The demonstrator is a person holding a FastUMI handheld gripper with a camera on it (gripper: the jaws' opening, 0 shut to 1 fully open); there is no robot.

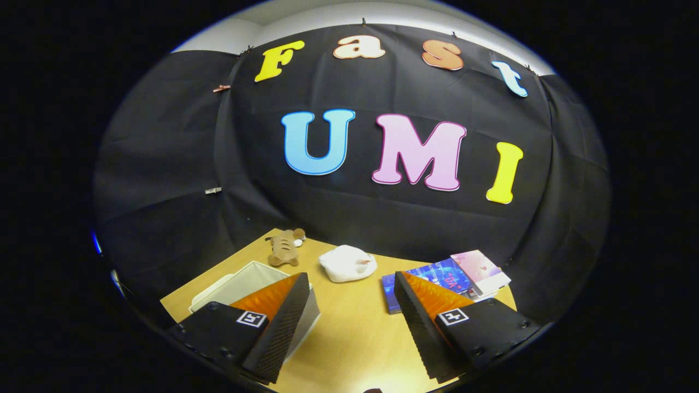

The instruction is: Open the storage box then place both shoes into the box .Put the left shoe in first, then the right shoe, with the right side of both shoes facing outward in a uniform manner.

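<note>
The storage box (248, 278) is a white open container standing on the wooden table (355, 333), on the left side, and its near corner is partly hidden behind the left finger of the gripper (349, 314). I can see the inside of the box at its far part, and it looks pale and bare there; if there is a lid, I cannot tell where it is.

The gripper is held above the table with its two fingers spread wide apart, and nothing is between them, only the bare table top. The left fingertip (295, 305) is over the right edge of the box, and the right one is over the books.

Beyond the fingers, near the middle of the table's far part, lies a white soft thing (348, 263), maybe a shoe or a folded cloth, too small to be sure. To the left of it, close to the far edge, lies a small brown plush toy (285, 247). On the right there is a blue book (437, 275) with a pink and white booklet (480, 270) lying just beside it, partly over it
</note>
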